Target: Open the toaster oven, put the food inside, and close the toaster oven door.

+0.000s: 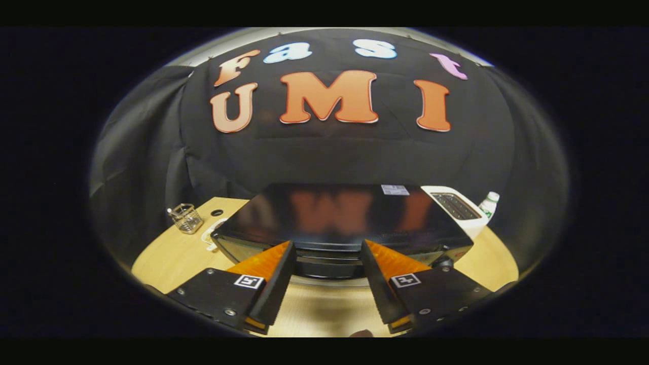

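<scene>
A black toaster oven (345,213) with a glossy top stands on the wooden table (167,258), seen from above its front. My gripper (327,247) is open, its fingertips (289,253) reaching the oven's upper front edge. The dark handle bar of the oven door (329,264) lies between the two fingers, and neither finger presses on it. The door face below it is mostly hidden by the steep angle. A small brown thing (362,333) peeks in on the table near the fingers' base; I cannot tell what it is.
A white slot toaster (459,209) stands at the oven's back right, with a green-labelled bottle (489,204) behind it. Left of the oven are a small wire basket (186,218), a white cord (209,237) and a round hole in the table (217,212).
</scene>
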`<move>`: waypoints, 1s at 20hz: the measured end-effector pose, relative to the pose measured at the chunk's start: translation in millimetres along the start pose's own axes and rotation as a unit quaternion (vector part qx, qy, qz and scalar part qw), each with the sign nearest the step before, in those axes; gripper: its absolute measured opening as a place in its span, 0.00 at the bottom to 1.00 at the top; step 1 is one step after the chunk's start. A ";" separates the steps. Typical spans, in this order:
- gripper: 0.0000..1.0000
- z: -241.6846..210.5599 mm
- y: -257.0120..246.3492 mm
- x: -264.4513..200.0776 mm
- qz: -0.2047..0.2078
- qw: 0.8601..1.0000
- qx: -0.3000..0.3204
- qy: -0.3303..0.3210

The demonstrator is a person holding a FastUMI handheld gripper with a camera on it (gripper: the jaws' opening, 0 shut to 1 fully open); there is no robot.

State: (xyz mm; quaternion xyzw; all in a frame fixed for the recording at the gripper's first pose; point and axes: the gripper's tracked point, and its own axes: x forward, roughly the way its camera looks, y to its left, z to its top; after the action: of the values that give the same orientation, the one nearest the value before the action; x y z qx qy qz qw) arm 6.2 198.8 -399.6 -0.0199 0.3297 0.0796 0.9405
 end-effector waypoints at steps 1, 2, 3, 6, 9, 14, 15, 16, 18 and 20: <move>0.73 -3.7 1.6 -3.9 0.005 1.000 -0.010 -0.002; 0.73 -6.1 3.2 -7.2 0.007 1.000 -0.009 -0.001; 0.70 -10.1 3.6 -13.1 0.013 1.000 -0.012 0.006; 0.70 -27.7 7.8 -32.8 0.031 0.999 -0.026 0.026; 0.70 -51.8 12.5 -51.3 0.052 0.997 -0.038 0.048; 0.70 -111.3 21.8 -73.7 0.081 0.987 -0.054 0.126; 0.70 -124.2 22.4 -78.5 0.085 0.984 -0.055 0.147; 0.70 -133.6 24.0 -79.1 0.088 0.982 -0.055 0.160; 0.70 -153.0 25.8 -80.8 0.092 0.975 -0.065 0.189; 0.70 -170.6 24.7 -80.2 0.088 0.969 -0.078 0.218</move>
State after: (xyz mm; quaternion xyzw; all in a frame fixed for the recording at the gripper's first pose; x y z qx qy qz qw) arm -164.8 196.9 -482.6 -0.0810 0.5199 0.1814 0.8308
